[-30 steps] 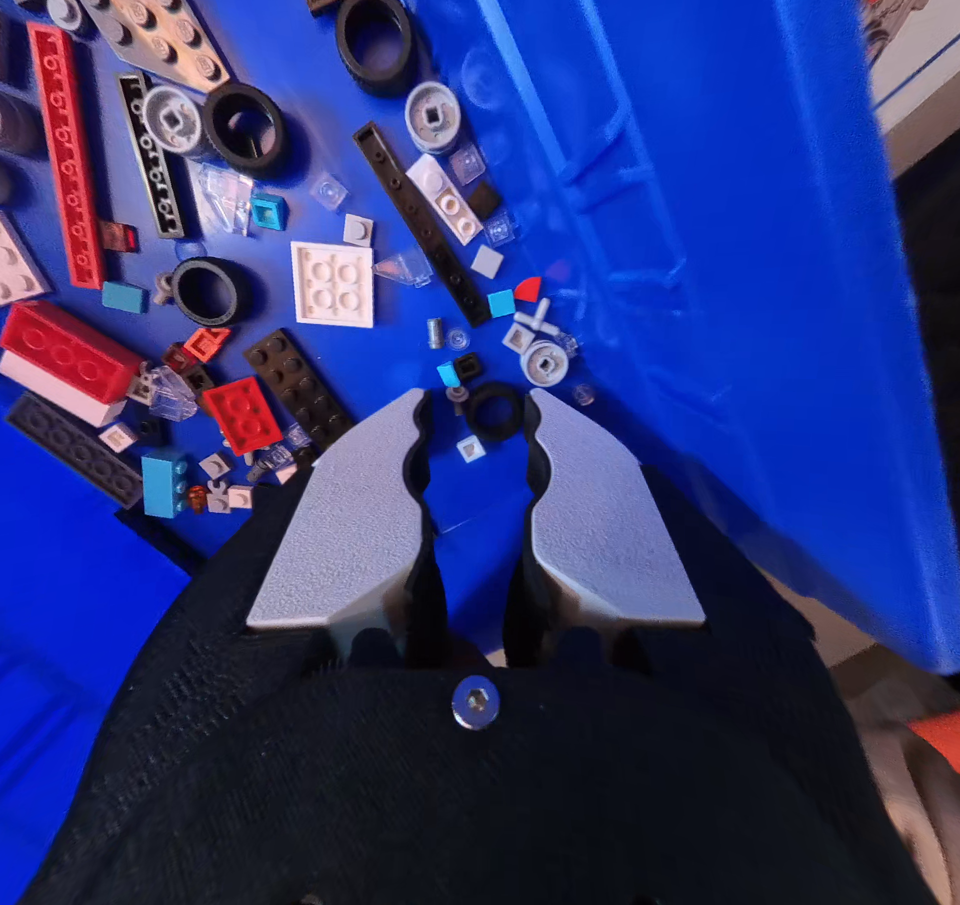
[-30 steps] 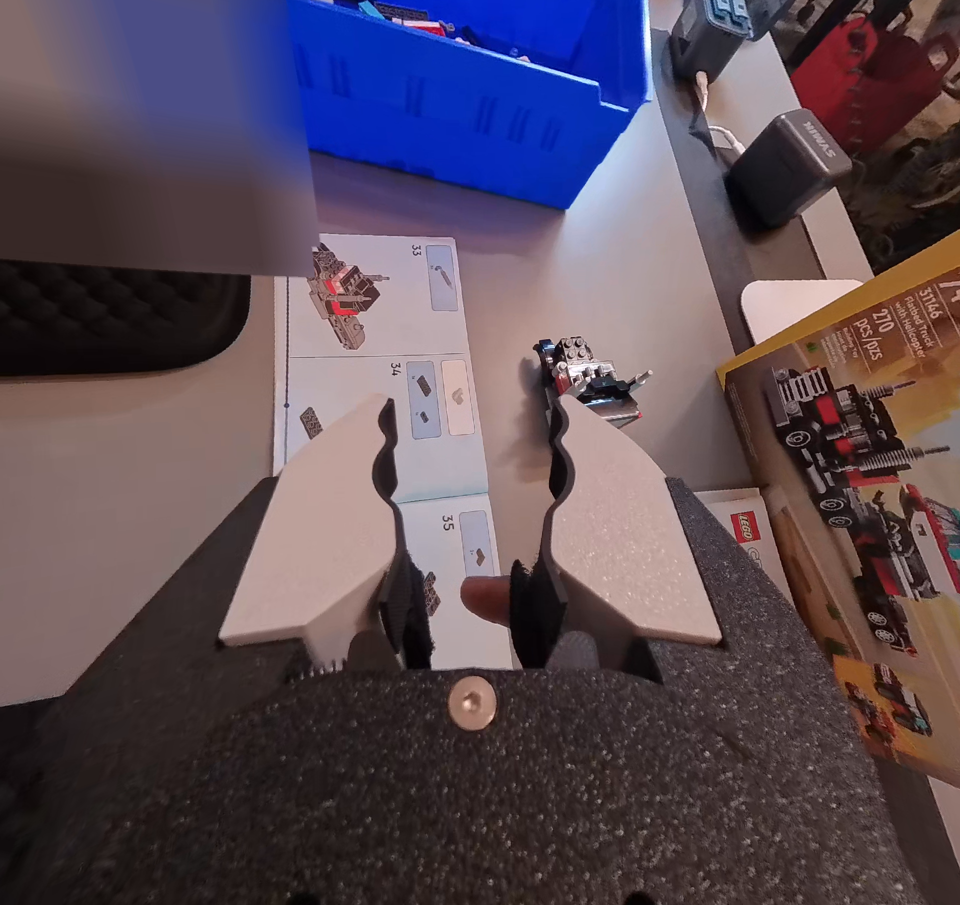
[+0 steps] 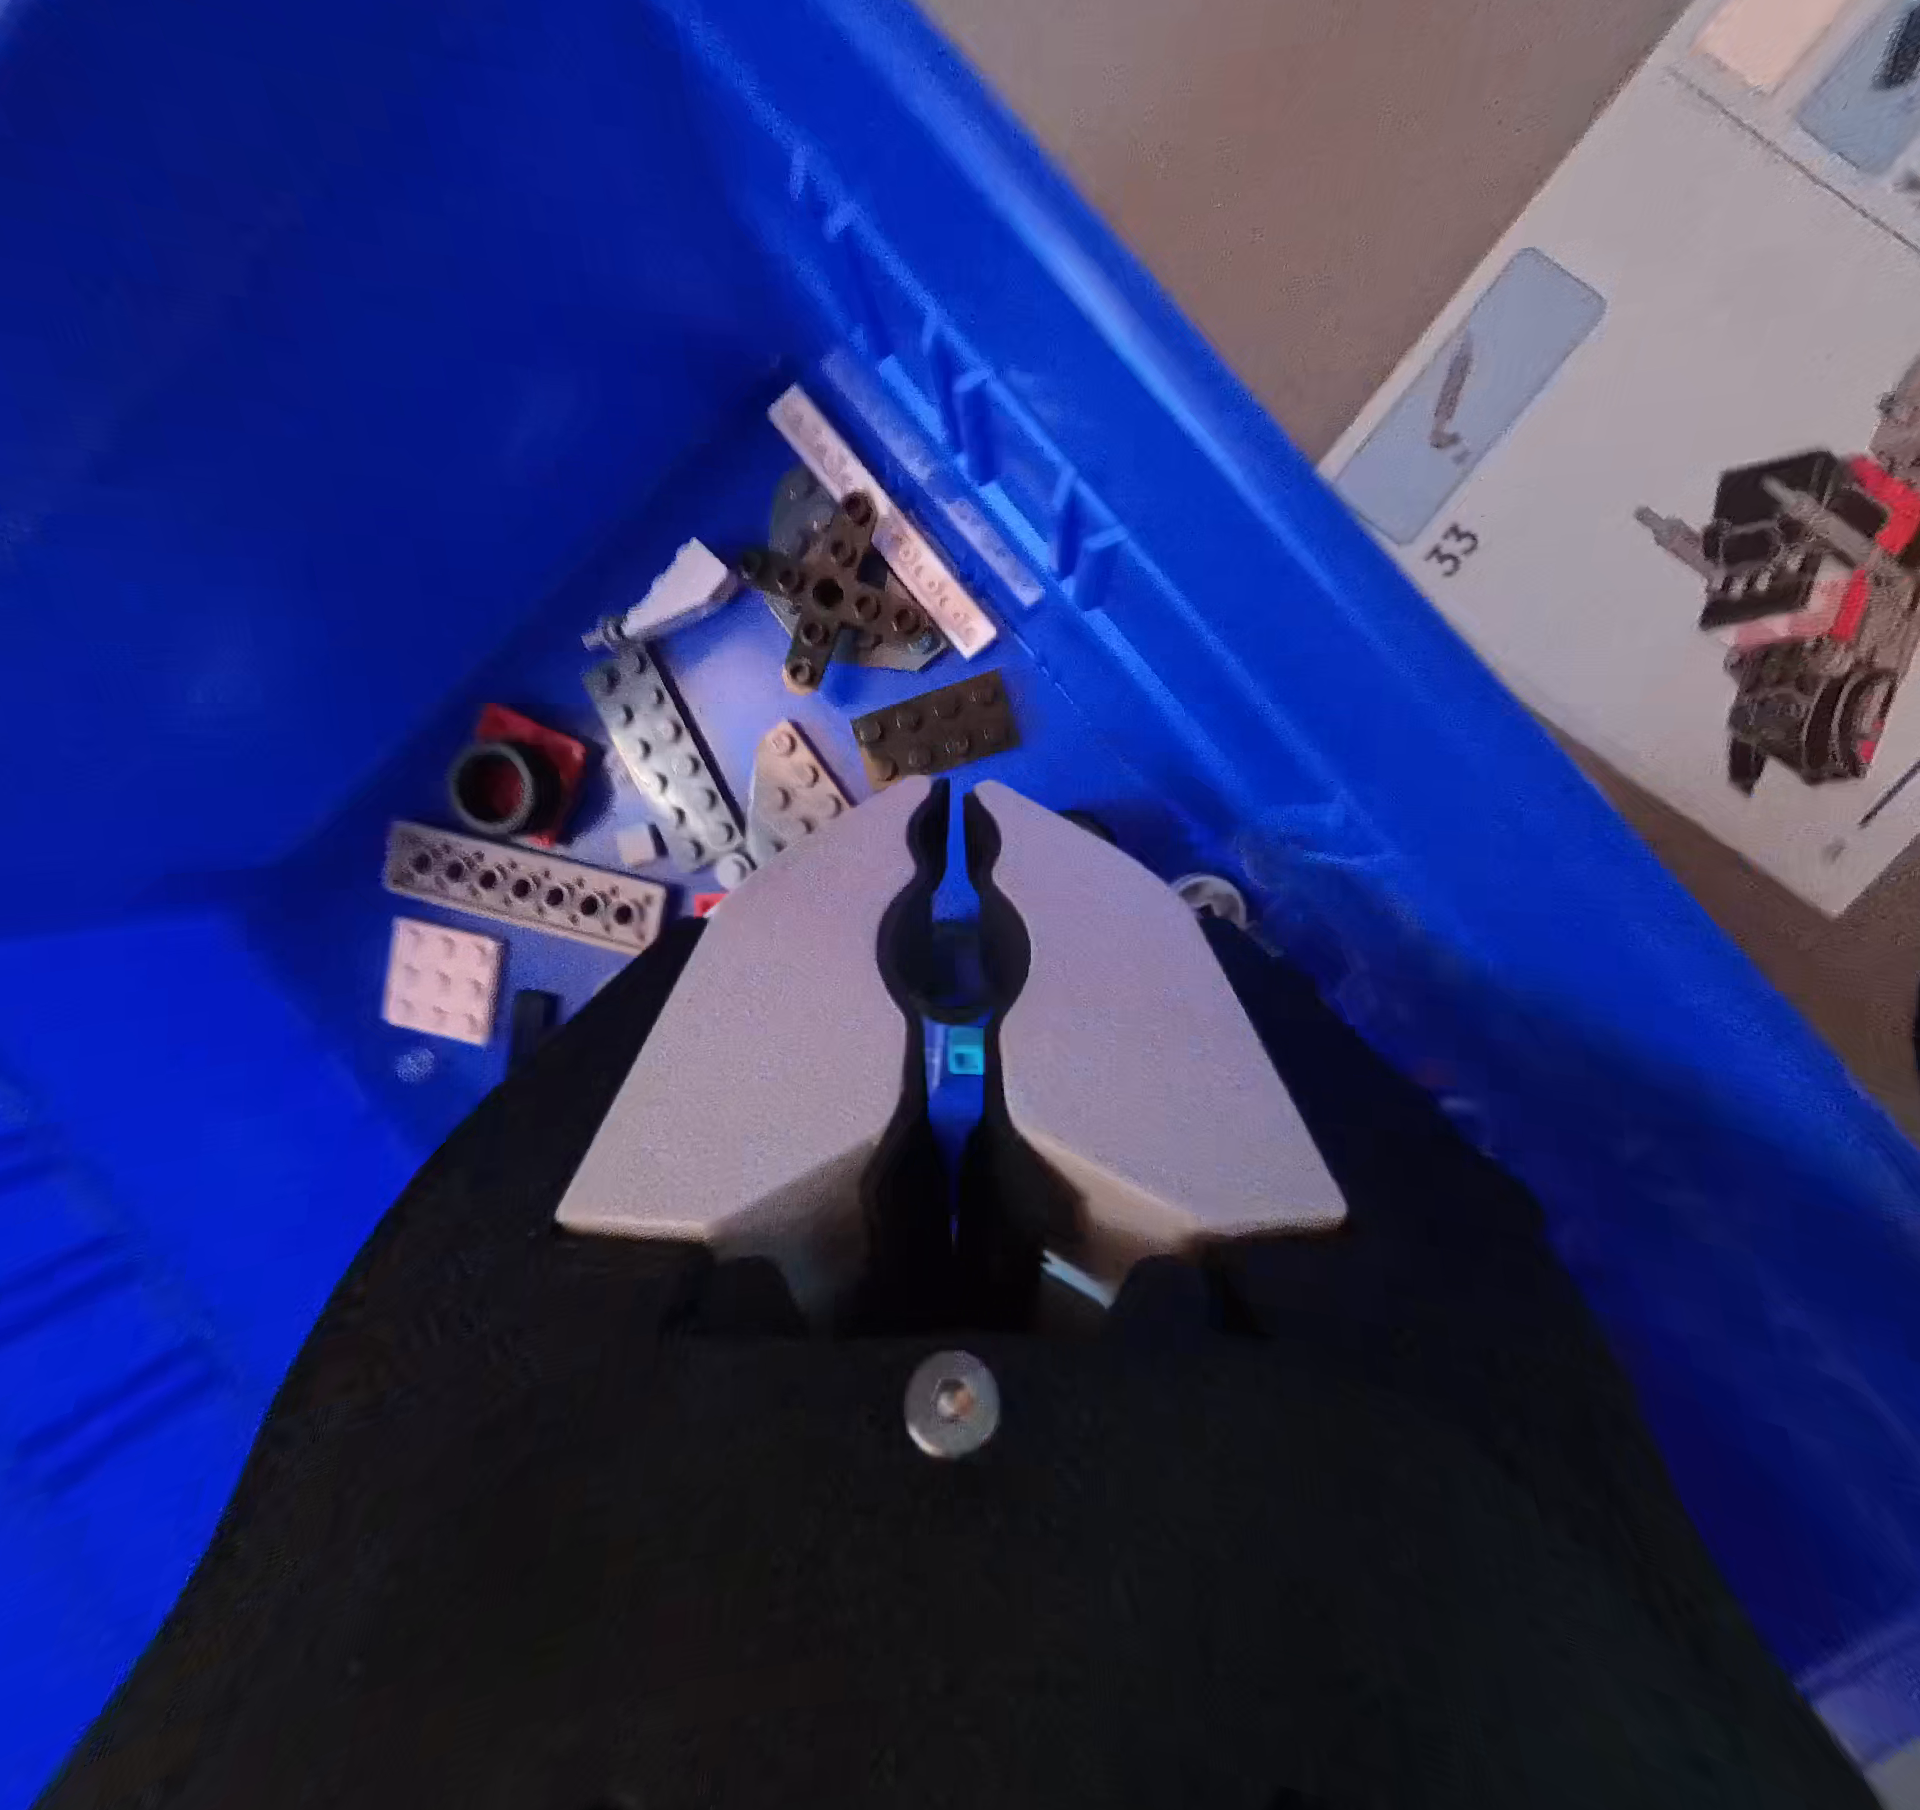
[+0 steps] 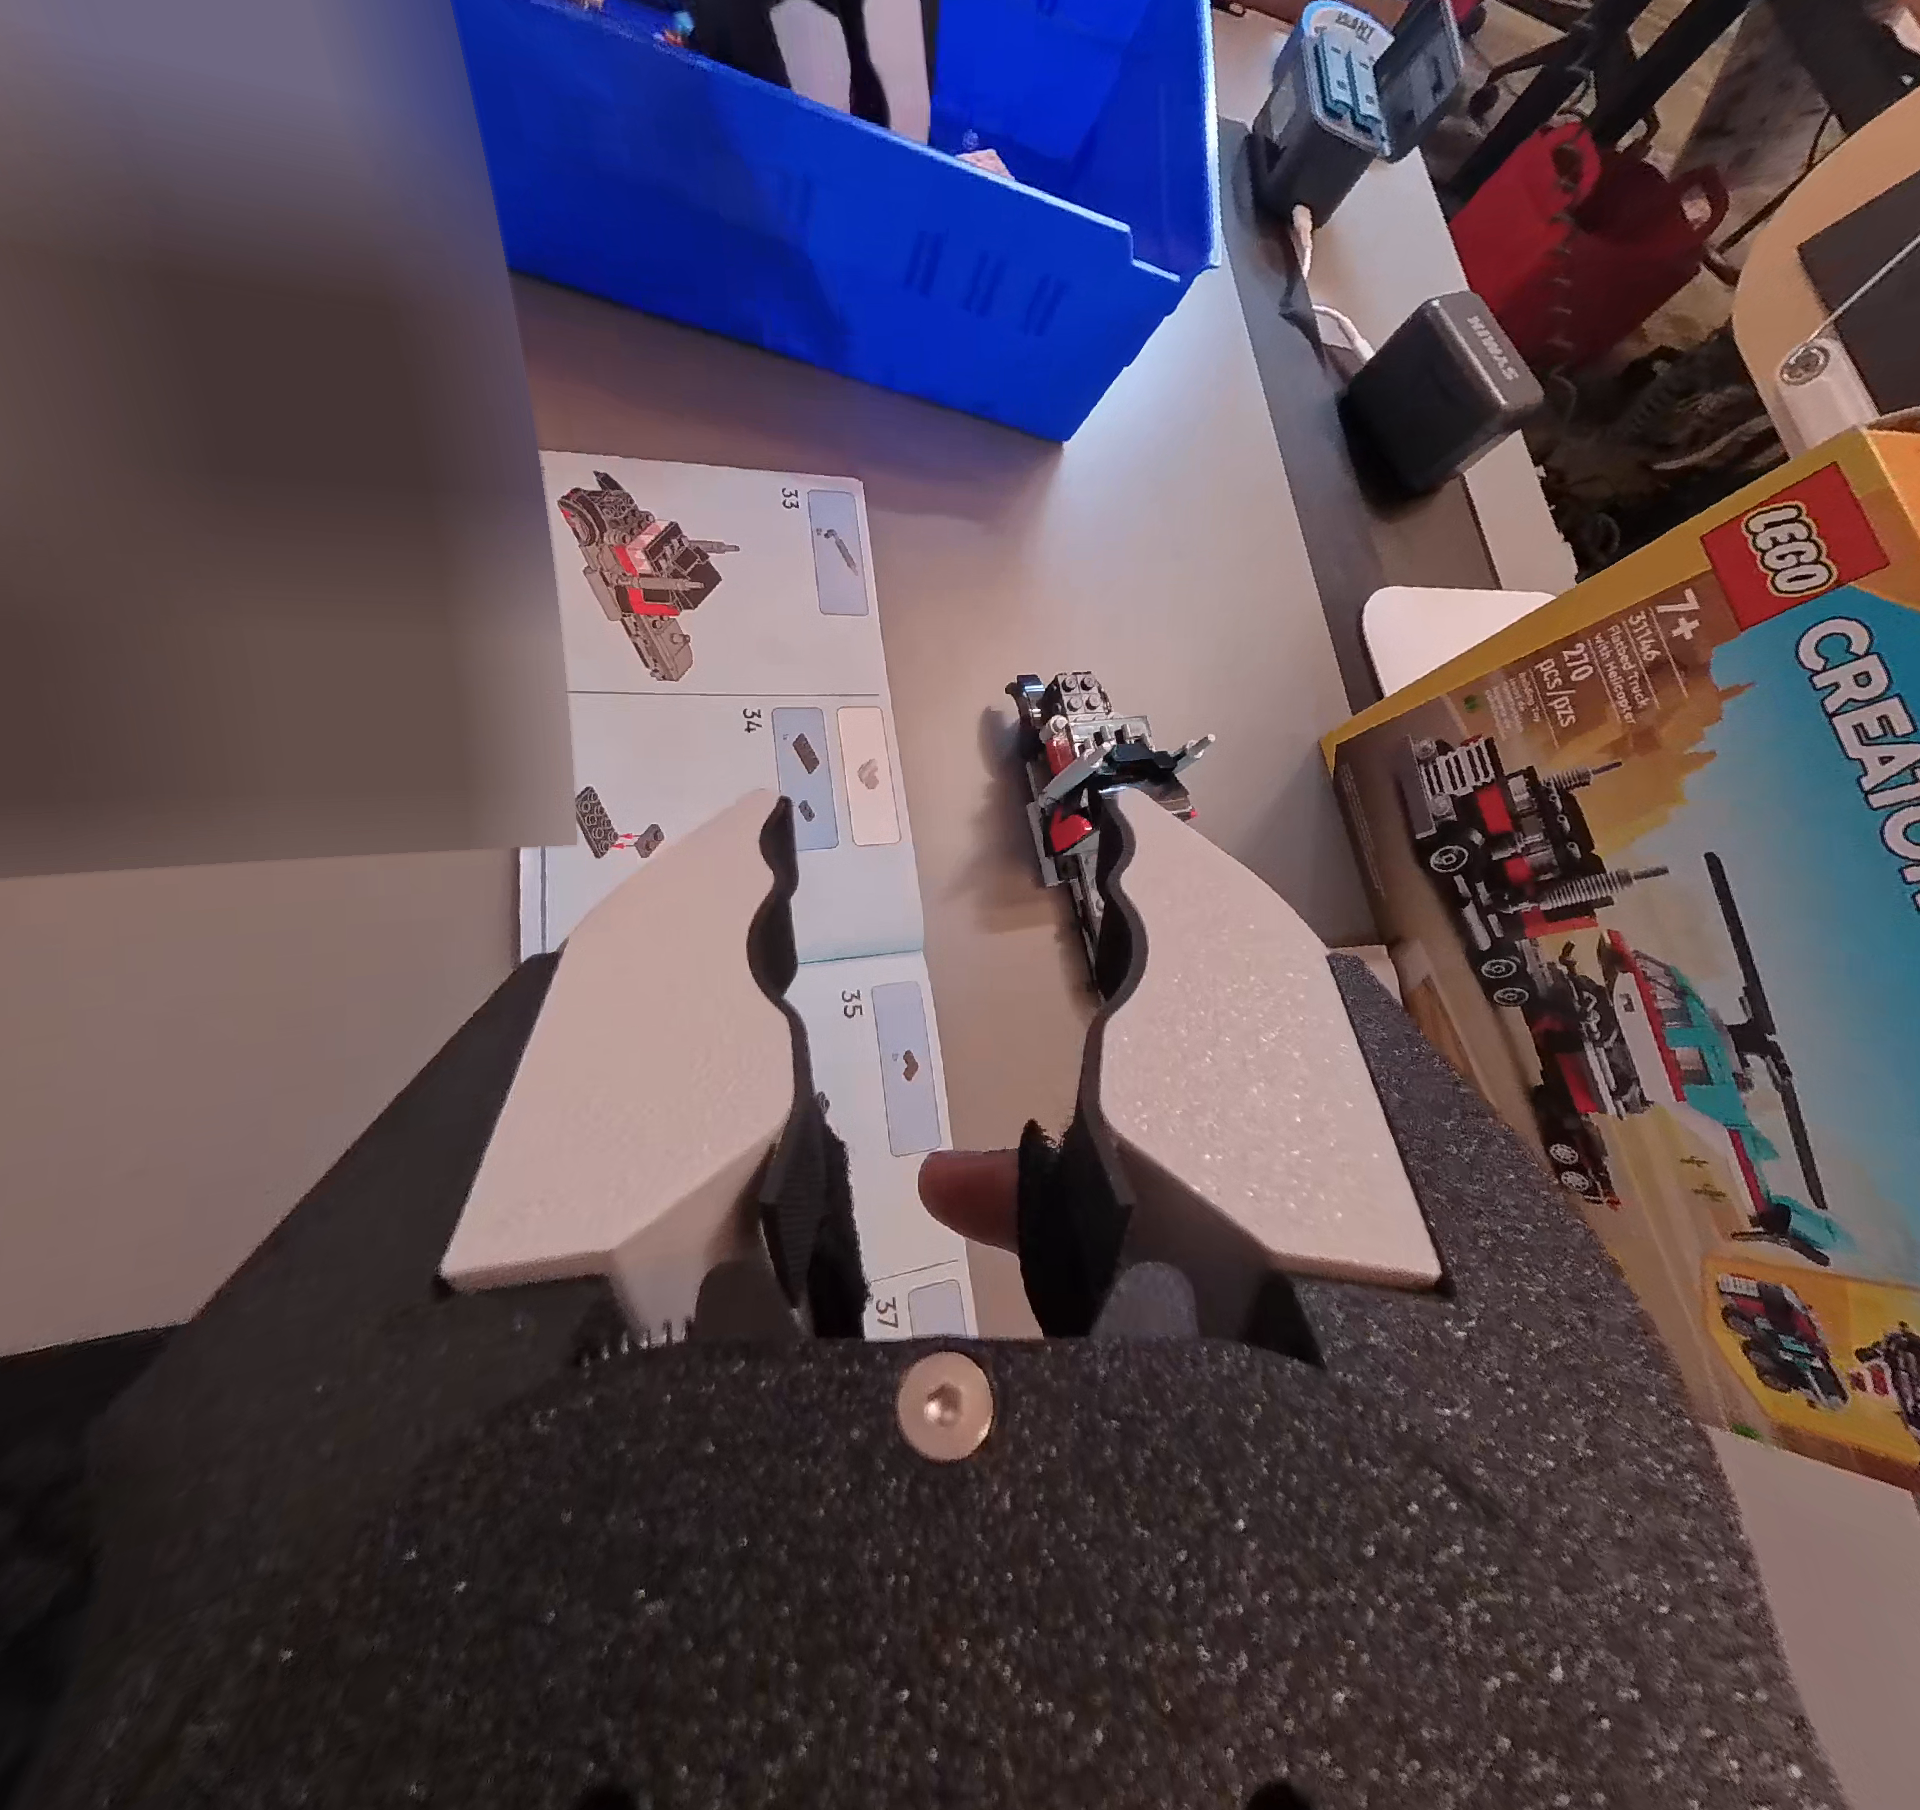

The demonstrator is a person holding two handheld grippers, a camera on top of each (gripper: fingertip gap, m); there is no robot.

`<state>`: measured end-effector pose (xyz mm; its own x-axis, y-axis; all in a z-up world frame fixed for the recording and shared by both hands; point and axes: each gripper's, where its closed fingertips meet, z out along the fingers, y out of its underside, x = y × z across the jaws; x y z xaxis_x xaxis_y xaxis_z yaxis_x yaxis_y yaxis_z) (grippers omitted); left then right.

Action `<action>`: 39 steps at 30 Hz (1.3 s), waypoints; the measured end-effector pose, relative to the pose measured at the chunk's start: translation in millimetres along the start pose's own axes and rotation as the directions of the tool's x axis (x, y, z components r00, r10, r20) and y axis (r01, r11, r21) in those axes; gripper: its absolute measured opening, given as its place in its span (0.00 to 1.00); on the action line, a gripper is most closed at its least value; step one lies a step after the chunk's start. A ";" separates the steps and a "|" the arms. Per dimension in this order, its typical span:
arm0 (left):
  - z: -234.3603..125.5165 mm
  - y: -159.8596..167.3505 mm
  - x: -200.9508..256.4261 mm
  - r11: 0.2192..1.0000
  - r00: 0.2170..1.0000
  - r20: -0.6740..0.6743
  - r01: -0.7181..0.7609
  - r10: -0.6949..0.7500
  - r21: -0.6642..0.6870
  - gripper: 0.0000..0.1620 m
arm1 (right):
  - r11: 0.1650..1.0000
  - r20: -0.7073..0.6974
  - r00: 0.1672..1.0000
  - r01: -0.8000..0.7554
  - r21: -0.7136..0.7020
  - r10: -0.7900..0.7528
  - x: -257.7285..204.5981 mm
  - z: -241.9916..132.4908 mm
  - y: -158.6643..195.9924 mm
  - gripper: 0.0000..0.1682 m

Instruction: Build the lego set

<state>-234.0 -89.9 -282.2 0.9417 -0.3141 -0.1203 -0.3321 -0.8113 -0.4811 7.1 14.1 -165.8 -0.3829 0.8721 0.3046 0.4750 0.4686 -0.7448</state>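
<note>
The left tongs (image 3: 952, 804) are nearly together inside the blue bin (image 3: 1299, 721), perhaps pinching a small black ring, though blur hides it; the right tongs (image 4: 951, 815) wait apart over the tabletop (image 4: 1091, 534) beside the half-built truck (image 4: 1091, 763), ready to steady it.
</note>
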 end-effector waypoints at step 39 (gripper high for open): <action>13.0 6.5 -8.1 0.678 0.611 -0.382 -0.732 0.694 0.062 0.21 | 0.997 -0.037 0.999 0.020 0.071 -0.017 2.0 -22.8 -11.4 0.32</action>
<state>-243.1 -86.2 -295.7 0.3241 -0.9430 -0.0761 -0.9115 -0.2898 -0.2918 19.0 13.6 -143.1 -0.3617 0.8684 0.3391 0.4101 0.4749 -0.7787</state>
